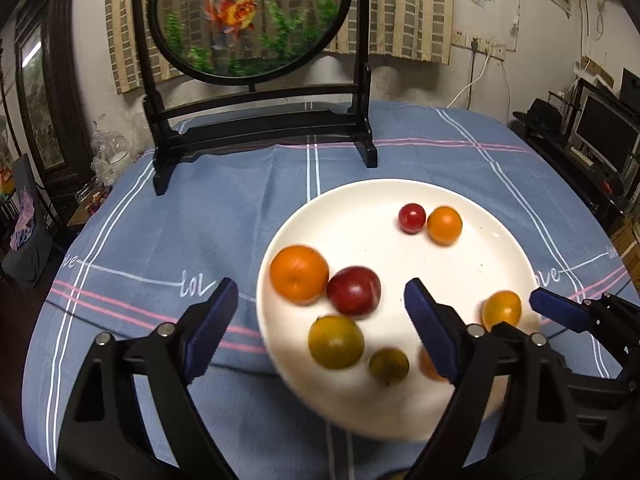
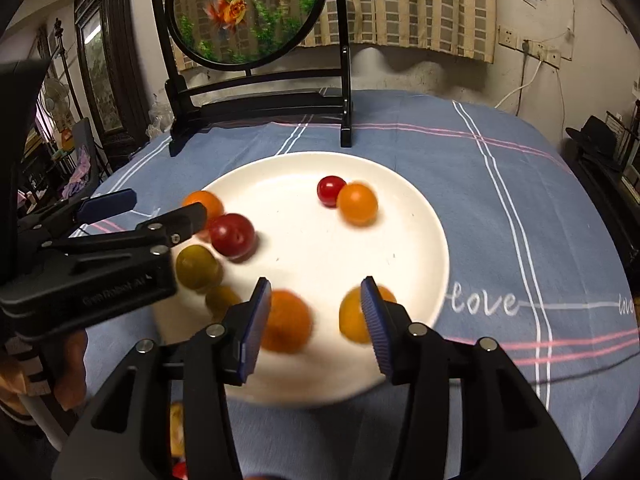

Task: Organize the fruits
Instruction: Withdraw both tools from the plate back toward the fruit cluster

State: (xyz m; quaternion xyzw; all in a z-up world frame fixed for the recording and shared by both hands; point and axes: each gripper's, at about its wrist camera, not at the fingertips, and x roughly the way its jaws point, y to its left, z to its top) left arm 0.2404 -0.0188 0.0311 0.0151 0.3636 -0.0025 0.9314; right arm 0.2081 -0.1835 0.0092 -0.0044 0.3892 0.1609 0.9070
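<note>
White plate holds loose fruits; both tools gape empty, left tool, right tool. Lift clear slowly so nothing rolls.

Round table under a blue cloth with white and pink stripes and "love" lettering, white plate resting on the cloth near the front, black wooden stand with a round goldfish panel standing behind the plate

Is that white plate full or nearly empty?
Partly filled: the white plate holds eight small fruits, among them a red plum and an orange tomato; its middle is bare.
</note>
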